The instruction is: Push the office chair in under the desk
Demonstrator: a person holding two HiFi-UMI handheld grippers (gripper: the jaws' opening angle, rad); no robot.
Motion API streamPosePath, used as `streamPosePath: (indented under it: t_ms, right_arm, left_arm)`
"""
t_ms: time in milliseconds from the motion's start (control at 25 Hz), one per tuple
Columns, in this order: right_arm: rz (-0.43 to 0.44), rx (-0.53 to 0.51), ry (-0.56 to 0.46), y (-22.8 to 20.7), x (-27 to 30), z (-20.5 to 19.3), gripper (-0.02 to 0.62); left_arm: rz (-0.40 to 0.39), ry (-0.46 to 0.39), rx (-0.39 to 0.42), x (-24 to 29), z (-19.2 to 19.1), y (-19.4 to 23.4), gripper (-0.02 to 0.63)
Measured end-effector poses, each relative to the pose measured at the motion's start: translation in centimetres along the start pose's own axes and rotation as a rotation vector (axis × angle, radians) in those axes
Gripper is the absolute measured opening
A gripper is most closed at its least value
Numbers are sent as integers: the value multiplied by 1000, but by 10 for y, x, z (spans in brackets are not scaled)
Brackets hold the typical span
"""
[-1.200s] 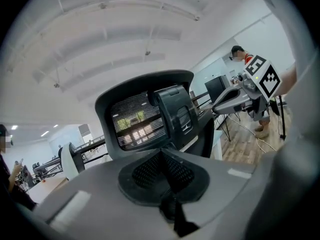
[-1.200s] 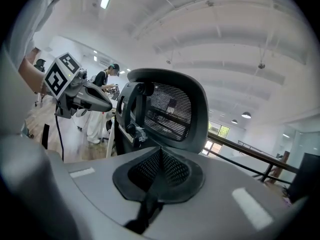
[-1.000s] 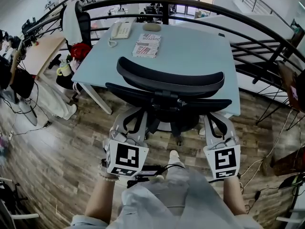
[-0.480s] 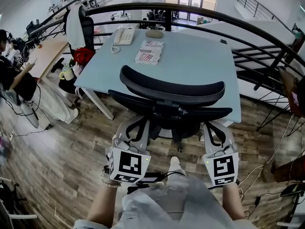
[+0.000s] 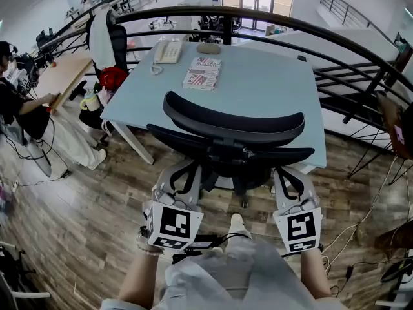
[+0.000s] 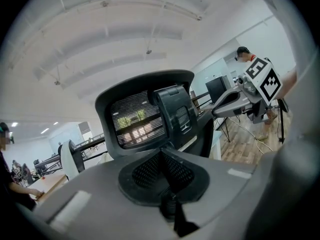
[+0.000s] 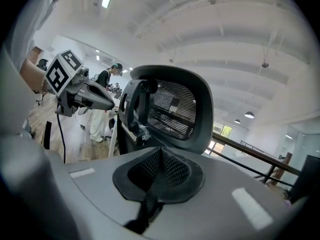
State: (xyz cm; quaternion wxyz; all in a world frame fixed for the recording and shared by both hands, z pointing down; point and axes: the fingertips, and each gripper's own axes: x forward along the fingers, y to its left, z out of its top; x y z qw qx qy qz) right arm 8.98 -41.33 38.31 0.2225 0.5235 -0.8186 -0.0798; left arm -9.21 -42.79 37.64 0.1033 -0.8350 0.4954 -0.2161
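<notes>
Chair: black mesh-backed office chair (image 5: 232, 118) stands at the near edge of the pale blue counter (image 5: 271, 70).
Left tool (image 6: 162, 156): jaws together, empty, just behind chair's left side.
Right tool (image 7: 161, 156): jaws together, empty, behind its right side.

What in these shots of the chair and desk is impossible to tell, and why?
- Seat of the office chair and most of its base: head view, covered by its own backrest.
- Whether the shut left claw and right claw touch the chair: their tips merge with the dark chair in the head view, and the gripper views leave contact unclear.
- Print on the booklet on the desk: head view, too small.
</notes>
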Motion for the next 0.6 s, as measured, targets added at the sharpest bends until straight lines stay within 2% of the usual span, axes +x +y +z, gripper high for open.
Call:
streamPosePath:
  t_ms: [600]
  right_arm:
    - [-5,-22,3,1,4,-4,8]
  left_arm:
    - [-2,15,-2,2,-7,2,4]
